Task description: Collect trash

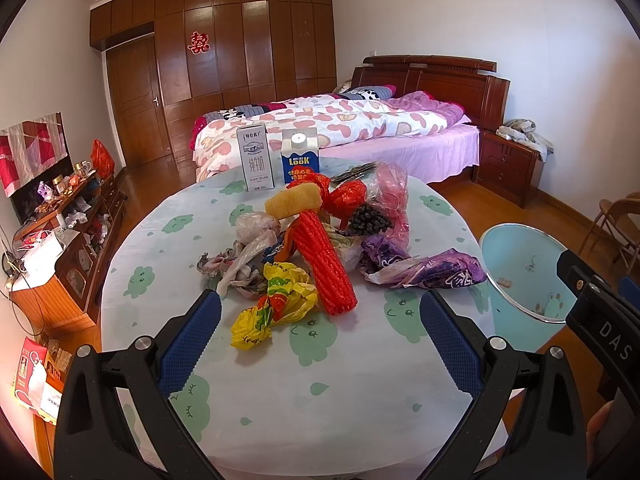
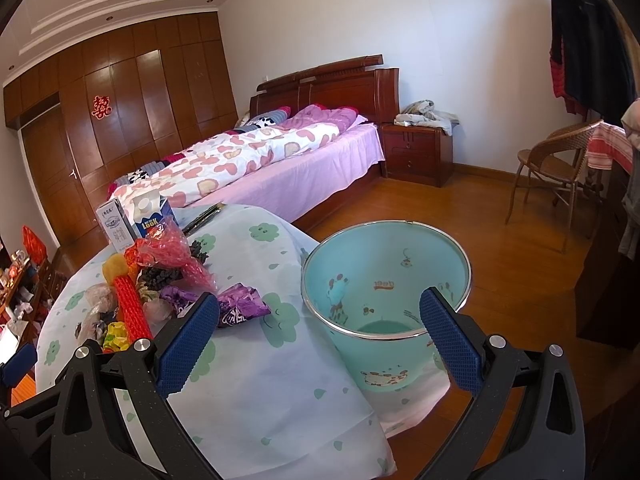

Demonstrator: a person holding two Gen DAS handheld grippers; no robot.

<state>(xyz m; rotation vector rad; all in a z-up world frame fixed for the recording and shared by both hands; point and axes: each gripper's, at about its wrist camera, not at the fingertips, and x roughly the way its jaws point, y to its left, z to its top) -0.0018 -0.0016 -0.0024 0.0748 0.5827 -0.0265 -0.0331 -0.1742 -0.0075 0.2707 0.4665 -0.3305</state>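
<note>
Mostly the trash pile (image 1: pixel 304 240) on the desk (image 1: pixel 360 360) is crumpled plastic: light, soft, slippery, best pinched at a bunched fold. Both the left gripper (image 1: pixel 320 312) and right gripper (image 2: pixel 320 312) gape wide, holding nothing, with the bin (image 2: pixel 400 280) nearby.

daylight filled the room evenly and brightly, with soft, faint shadows under the crumpled wrappers. the glossy brown wooden wardrobe panels (image 1: pixel 224 52) carried pale window reflections, and the pale blue plastic bin's chrome rim (image 2: pixel 384 335) glinted. both fisheye views bent straight lines hard toward the edges, with black vignetted corners. focus stayed sharp at the centre and softened slightly at the margins.
</note>
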